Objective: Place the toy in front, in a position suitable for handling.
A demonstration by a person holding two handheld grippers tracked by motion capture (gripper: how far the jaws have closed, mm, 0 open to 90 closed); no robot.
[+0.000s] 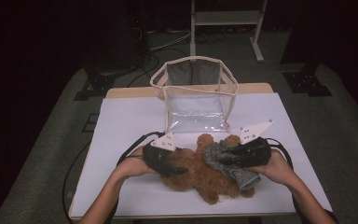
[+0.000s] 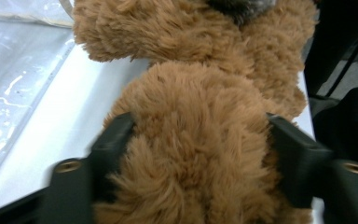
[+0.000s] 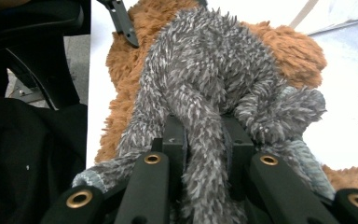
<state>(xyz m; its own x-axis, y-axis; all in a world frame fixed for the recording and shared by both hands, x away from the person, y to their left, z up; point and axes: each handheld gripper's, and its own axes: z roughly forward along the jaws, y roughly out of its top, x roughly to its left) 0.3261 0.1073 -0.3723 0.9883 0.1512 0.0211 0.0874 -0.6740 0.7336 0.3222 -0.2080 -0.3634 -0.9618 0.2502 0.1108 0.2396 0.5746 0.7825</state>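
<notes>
White table [image 1: 121, 121], dark room. Your left gripper [image 2: 200, 140] straddles the brown bear [image 1: 200, 175], jaws half open, flanking its fur. Your right gripper [image 3: 204, 140] pinches the grey garment [image 3: 205, 79] lying on the bear.

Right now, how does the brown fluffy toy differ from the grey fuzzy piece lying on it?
The brown plush toy is larger and lies spread flat on the table; the grey knitted garment is smaller and lies bunched on top of it. The toy's fur is soft and curly; the garment's is spiky and flecked grey and white. The left hand-held gripper straddles the toy; the right hand-held gripper pinches a fold of the garment. Both are soft and fuzzy.
</notes>
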